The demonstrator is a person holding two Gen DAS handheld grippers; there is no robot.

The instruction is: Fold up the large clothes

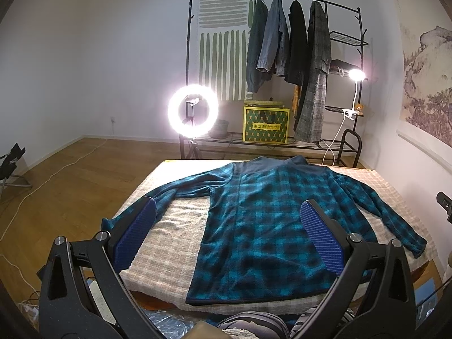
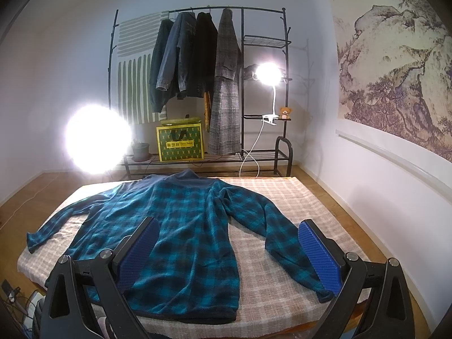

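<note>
A teal and black plaid fleece shirt (image 1: 262, 220) (image 2: 183, 234) lies flat on a table covered with a beige checked cloth (image 1: 175, 234) (image 2: 271, 276). Its collar points to the far side, its hem to me, and both sleeves are spread outward. My left gripper (image 1: 228, 231) hovers open above the near left part of the shirt, with nothing between its blue pads (image 1: 135, 237). In the right wrist view, my right gripper (image 2: 227, 254) hovers open over the shirt's right side and the right sleeve cuff (image 2: 319, 288), also holding nothing.
Behind the table stands a black clothes rack (image 1: 288, 65) (image 2: 197, 56) with several hanging coats, a yellow box (image 1: 265, 124) and a plant pot (image 2: 140, 149). A bright ring light (image 1: 193, 111) and a clip lamp (image 2: 268, 75) shine toward me. Cables cross the wooden floor (image 1: 70, 169).
</note>
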